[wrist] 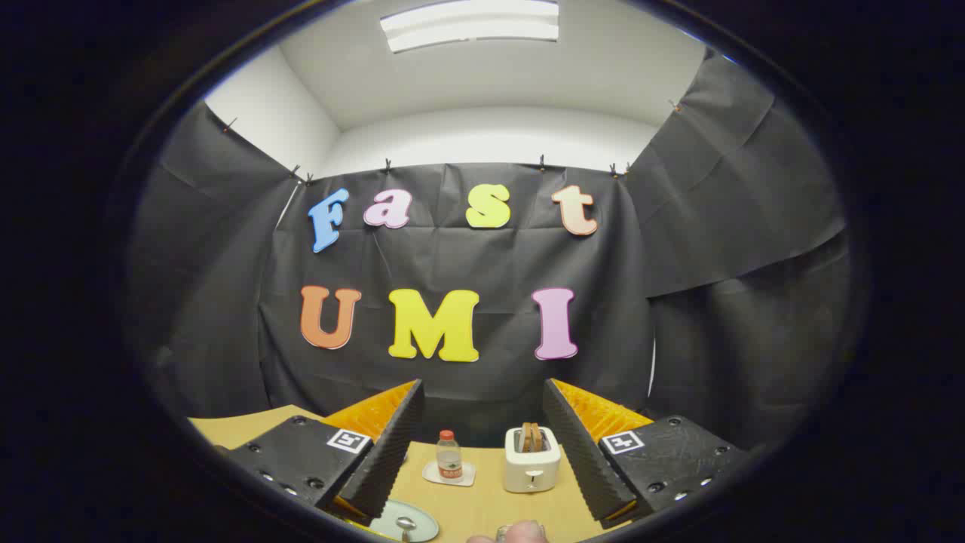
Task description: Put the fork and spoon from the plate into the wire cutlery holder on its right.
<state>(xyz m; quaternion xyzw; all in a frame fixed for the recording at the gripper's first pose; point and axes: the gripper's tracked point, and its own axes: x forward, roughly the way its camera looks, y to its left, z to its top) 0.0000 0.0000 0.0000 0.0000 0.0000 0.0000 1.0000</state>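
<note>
My gripper [482,430] is open, its two fingers spread wide with nothing between them, raised above the wooden table [482,501]. Below the left finger lies a pale round plate [424,520] with a spoon [405,524] resting on it; the fork is hidden. Just to the right of the plate, at the near edge of the table, a small metallic piece [503,532] peeks out beside a fingertip [524,534]; I cannot tell whether it belongs to the wire cutlery holder.
Beyond the fingers, a small plastic bottle with a red cap [449,455] stands on a white coaster [448,474]. To its right sits a white toaster [531,458] with bread in its slots. Black cloth walls close the booth behind the table.
</note>
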